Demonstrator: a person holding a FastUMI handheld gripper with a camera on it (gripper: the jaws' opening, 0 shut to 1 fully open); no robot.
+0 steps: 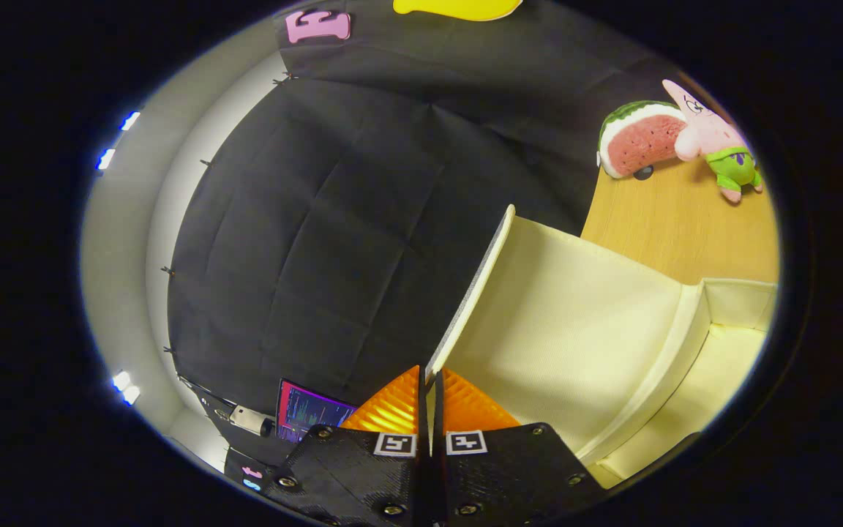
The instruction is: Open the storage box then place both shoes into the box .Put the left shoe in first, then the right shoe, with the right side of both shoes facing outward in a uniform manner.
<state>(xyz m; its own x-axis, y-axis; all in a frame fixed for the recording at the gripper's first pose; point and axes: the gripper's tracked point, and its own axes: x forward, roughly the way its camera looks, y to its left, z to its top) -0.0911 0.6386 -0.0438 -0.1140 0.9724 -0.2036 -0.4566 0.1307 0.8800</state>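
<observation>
The cream fabric storage box (736,304) stands on the wooden table to the right of the fingers, its inside showing. Its lid (568,307) is swung up and stands nearly on edge, the cream inner face turned to the right. My gripper (429,380) is shut on the lid's thin edge, both fingers pressing on it from either side. The lid's rim runs up and away from the fingertips.
A watermelon-slice plush (637,139) and a pink star-shaped plush (714,139) lie at the far end of the wooden table (677,227), beyond the box. A lit screen (308,413) and a small white device (249,419) sit to the left of the fingers, against the booth's black cloth wall.
</observation>
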